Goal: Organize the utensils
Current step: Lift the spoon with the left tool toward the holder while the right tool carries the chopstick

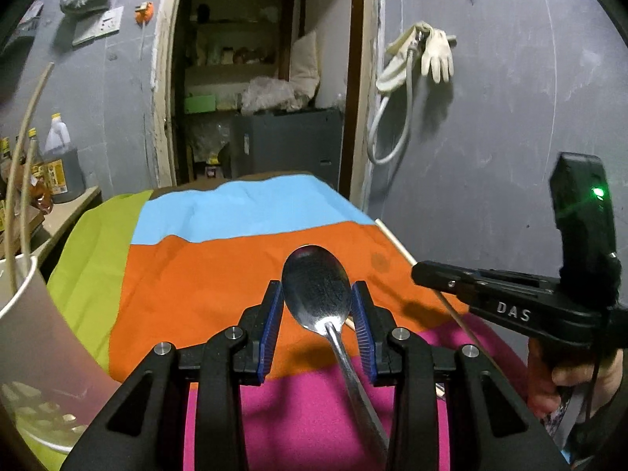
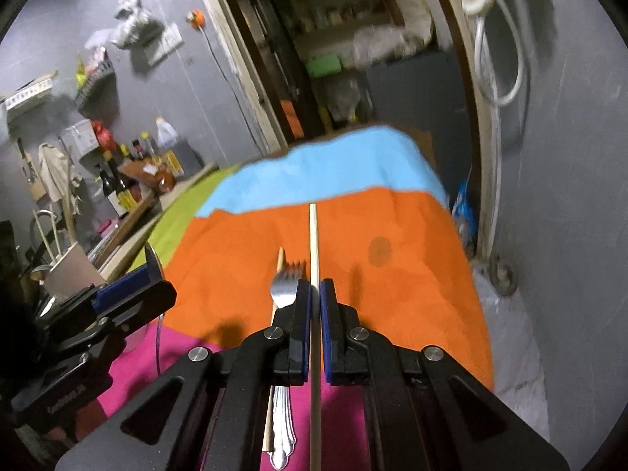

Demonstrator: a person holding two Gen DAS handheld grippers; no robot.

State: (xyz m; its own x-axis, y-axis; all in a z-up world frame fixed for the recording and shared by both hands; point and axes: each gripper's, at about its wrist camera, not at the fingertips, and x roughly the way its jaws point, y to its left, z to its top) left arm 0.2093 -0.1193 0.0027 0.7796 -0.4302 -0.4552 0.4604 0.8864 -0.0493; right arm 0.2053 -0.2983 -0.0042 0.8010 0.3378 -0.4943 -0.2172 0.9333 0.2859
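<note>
In the left wrist view my left gripper (image 1: 317, 302) has its blue pads on either side of a steel spoon's (image 1: 316, 282) bowl, which stands above the striped cloth (image 1: 216, 274); its handle runs back under the gripper. In the right wrist view my right gripper (image 2: 315, 298) is shut on a long wooden chopstick (image 2: 313, 235) pointing forward over the cloth. A steel fork (image 2: 283, 294) and a second chopstick (image 2: 279, 261) lie on the cloth below, just left of the fingers. The right gripper (image 1: 510, 298) also shows at the right of the left wrist view.
A white utensil cup (image 1: 35, 337) holding chopsticks stands at the left edge; it also shows in the right wrist view (image 2: 70, 271). Bottles (image 2: 117, 184) crowd a counter at left. A doorway (image 1: 267, 78) and grey walls lie beyond the table's far end.
</note>
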